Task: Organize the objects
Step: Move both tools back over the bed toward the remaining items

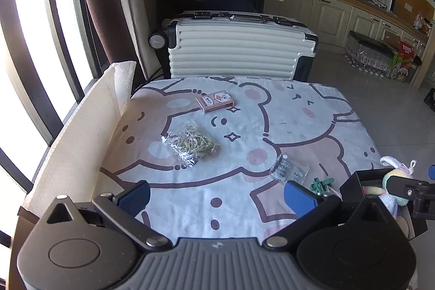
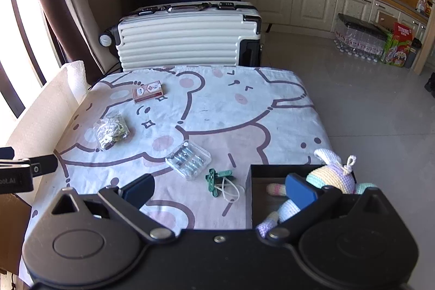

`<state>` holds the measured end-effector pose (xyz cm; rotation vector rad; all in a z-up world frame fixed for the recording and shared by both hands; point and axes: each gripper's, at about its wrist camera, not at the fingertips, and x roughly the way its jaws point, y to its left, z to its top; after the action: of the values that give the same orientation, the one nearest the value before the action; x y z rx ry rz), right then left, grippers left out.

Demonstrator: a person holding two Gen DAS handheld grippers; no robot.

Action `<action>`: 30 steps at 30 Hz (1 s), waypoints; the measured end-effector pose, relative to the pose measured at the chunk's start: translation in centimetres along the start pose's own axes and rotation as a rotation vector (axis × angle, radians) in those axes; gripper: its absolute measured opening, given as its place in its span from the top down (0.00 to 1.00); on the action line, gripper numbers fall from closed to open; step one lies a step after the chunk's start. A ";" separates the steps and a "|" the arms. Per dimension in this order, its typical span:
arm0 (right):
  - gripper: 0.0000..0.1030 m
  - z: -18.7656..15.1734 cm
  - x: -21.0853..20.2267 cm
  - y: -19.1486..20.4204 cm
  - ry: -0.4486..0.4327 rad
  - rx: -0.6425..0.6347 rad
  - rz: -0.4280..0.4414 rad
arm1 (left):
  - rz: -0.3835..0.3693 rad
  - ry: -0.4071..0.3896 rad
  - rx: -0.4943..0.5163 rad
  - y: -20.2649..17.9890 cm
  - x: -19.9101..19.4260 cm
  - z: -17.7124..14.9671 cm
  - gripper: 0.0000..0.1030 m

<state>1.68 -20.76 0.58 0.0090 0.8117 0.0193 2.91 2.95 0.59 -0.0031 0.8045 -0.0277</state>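
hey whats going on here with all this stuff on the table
A person is tidying small things on a cartoon-print tablecloth with a handheld gripper in each hand. Both the left gripper and the right gripper are open and hold nothing. A crocheted toy already sits in the black box at the near right. Still loose on the cloth are a card box, a bag of rubber bands, a clear plastic case and green clips.
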 end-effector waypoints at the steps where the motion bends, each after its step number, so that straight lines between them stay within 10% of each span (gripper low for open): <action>1: 0.00 0.3 -0.2 0.2 -0.003 0.000 -0.005 | 0.001 -0.007 -0.007 0.2 -0.1 0.1 0.00; 22: 0.00 6.3 6.4 1.0 0.041 0.073 0.035 | 0.042 -0.073 0.053 -2.0 4.3 7.8 0.00; 30: 0.27 4.8 12.4 -1.1 0.206 0.047 0.039 | -0.055 0.067 0.018 -2.9 11.0 6.0 0.06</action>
<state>13.72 -21.65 -5.08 0.0687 1.0181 0.0386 14.81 -0.27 -3.11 -0.0074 0.8712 -0.0876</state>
